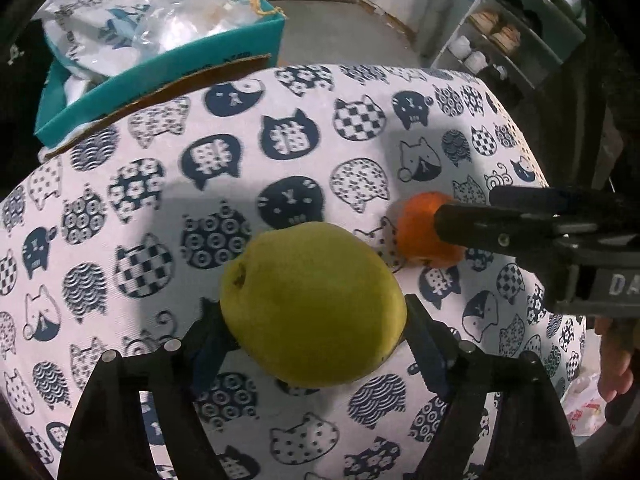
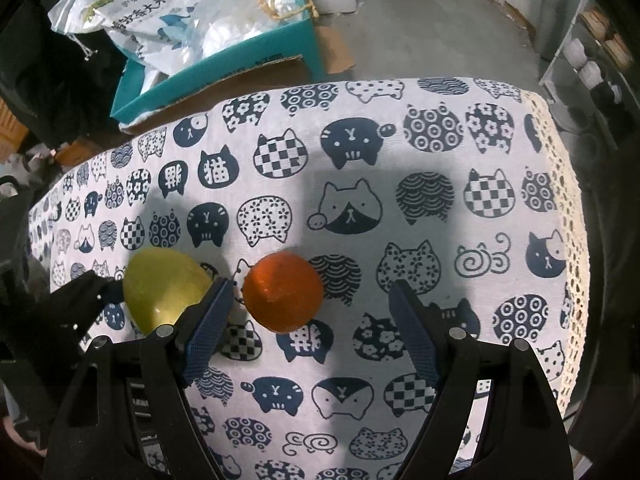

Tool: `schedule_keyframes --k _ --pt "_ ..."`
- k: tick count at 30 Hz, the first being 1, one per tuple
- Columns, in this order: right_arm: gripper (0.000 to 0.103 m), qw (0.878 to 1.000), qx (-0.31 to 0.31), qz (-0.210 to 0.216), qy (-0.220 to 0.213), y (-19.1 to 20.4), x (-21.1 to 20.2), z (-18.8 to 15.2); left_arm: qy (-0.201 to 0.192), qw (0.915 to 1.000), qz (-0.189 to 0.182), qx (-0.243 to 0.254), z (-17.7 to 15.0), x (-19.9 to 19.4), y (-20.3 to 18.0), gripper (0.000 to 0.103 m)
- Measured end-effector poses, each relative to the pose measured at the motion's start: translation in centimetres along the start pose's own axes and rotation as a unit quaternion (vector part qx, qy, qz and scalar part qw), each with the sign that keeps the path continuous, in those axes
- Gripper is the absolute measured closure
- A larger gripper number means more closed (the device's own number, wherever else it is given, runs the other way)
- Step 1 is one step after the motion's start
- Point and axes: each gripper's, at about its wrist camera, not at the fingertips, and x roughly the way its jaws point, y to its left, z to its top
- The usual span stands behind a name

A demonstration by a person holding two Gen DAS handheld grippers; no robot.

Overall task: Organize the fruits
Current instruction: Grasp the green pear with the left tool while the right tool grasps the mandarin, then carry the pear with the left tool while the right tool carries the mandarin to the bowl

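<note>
A large yellow-green pear [image 1: 312, 308] fills the gap of my left gripper [image 1: 314, 314]; both pads touch its sides, so the gripper is shut on it. The right wrist view shows the pear [image 2: 164, 292] low on the cat-print tablecloth [image 2: 400, 140], with one of the left gripper's fingers [image 2: 90, 286] against its left side. An orange [image 2: 283, 292] rests on the cloth between the open jaws of my right gripper [image 2: 311, 286], nearer the left pad and touching neither. Seen from the left wrist, the right gripper [image 1: 464, 206] reaches in from the right and partly covers the orange [image 1: 414, 232].
A teal cardboard box [image 2: 256, 60] stuffed with plastic bags stands beyond the table's far left edge. A shelf unit [image 1: 508, 36] with cups is at the far right. The cloth's lace hem [image 2: 568, 200] marks the right edge. A person's hand [image 1: 616, 364] holds the right gripper.
</note>
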Motion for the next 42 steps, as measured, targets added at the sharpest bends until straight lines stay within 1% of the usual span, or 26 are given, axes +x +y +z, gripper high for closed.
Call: schedule_keyframes --k 10,12,14,15,16,18,19,23,26,33,37,42 --pt "0.023 0.999 -0.016 -0.009 0.026 1.8 2.5 0.4 -0.017 0.9997 0.016 -0.012 -0.8 -2.6 3.1 0.021" --pt "0.031 0.999 -0.023 -0.016 0.031 2.2 3.0 0.4 -0.018 0.9995 0.017 -0.017 -1.0 -2.9 3.7 0.021" --pt "0.034 0.999 -0.032 -0.023 0.032 2.5 3.4 0.5 -0.018 0.9995 0.018 -0.019 -1.0 -3.0 3.8 0.021" --pt "0.038 0.999 -0.036 -0.023 0.031 2.6 3.5 0.5 -0.018 0.9995 0.019 -0.019 -1.0 -3.0 3.8 0.021" --pt "0.040 0.998 -0.042 -0.024 0.032 2.7 3.6 0.5 -0.019 0.9994 0.019 -0.020 -1.0 -3.1 3.9 0.021" --pt "0.051 0.998 -0.052 -0.033 0.030 2.9 3.7 0.6 -0.020 0.9994 0.019 -0.022 -1.2 -3.4 4.1 0.021" --pt "0.054 0.998 -0.055 -0.033 0.029 2.9 3.7 0.6 -0.020 0.9993 0.019 -0.024 -1.2 -3.5 4.1 0.021" --pt "0.055 0.997 -0.064 -0.036 0.033 3.3 3.7 0.4 -0.022 0.9993 0.022 -0.023 -1.4 -4.0 4.2 0.021" --pt "0.055 0.996 -0.070 -0.043 0.025 3.8 3.1 0.1 -0.026 0.9991 0.022 -0.024 -1.6 -4.7 4.4 0.021" --pt "0.055 0.995 -0.084 -0.041 -0.016 5.6 -0.1 0.1 -0.041 0.9985 0.028 -0.023 -2.1 -7.1 4.6 0.021" --pt "0.055 0.995 -0.087 -0.025 -0.038 7.1 -2.2 -0.2 -0.054 0.9977 0.029 -0.027 -2.6 -9.2 4.9 0.021" --pt "0.055 0.993 -0.101 -0.012 -0.063 8.4 -5.2 -0.9 -0.072 0.9962 0.042 -0.024 -3.3 -11.9 5.2 0.021"
